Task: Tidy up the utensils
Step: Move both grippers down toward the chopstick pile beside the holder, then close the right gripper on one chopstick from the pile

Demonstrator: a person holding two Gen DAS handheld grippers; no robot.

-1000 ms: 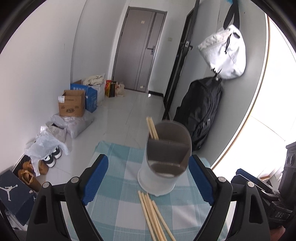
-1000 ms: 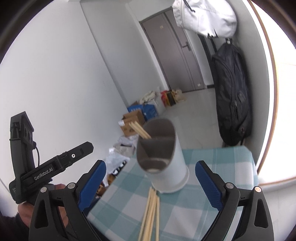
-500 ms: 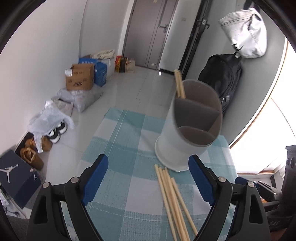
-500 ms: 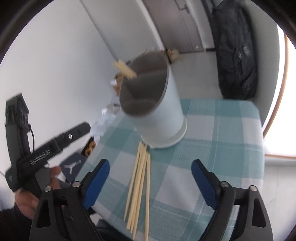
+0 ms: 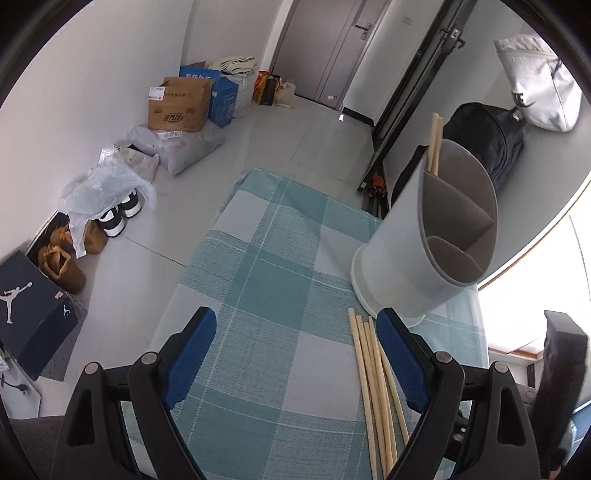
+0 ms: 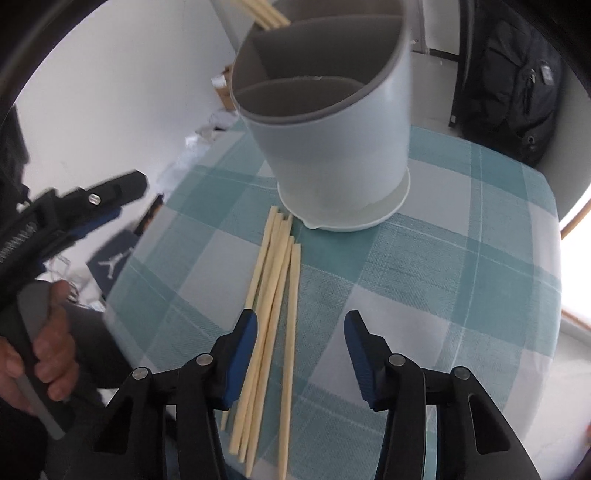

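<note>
Several loose wooden chopsticks (image 6: 277,295) lie in a bundle on the checked teal tablecloth (image 6: 461,277), just in front of a white utensil holder (image 6: 332,147) with grey dividers. More chopsticks (image 6: 262,11) stand in its far compartment. My right gripper (image 6: 301,325) hovers over the near part of the bundle with its jaws closing. Several sticks pass between the blue pads, which do not press them. My left gripper (image 5: 295,325) is open over bare cloth, left of the chopsticks (image 5: 373,387) and the holder (image 5: 424,251). A hand holds the left gripper (image 6: 92,206) at the table's left side.
The small table ends close behind the holder and at the cloth's left edge (image 5: 207,236). Cardboard boxes (image 5: 177,107), bags, shoes (image 5: 118,218) and a shoe box (image 5: 29,314) line the floor by the left wall. A black backpack (image 5: 487,147) leans against the right wall.
Both grippers have dropped and tipped down toward the table. The right one has come in over the loose chopsticks and its jaws have narrowed around them. The left jaws keep their width.
</note>
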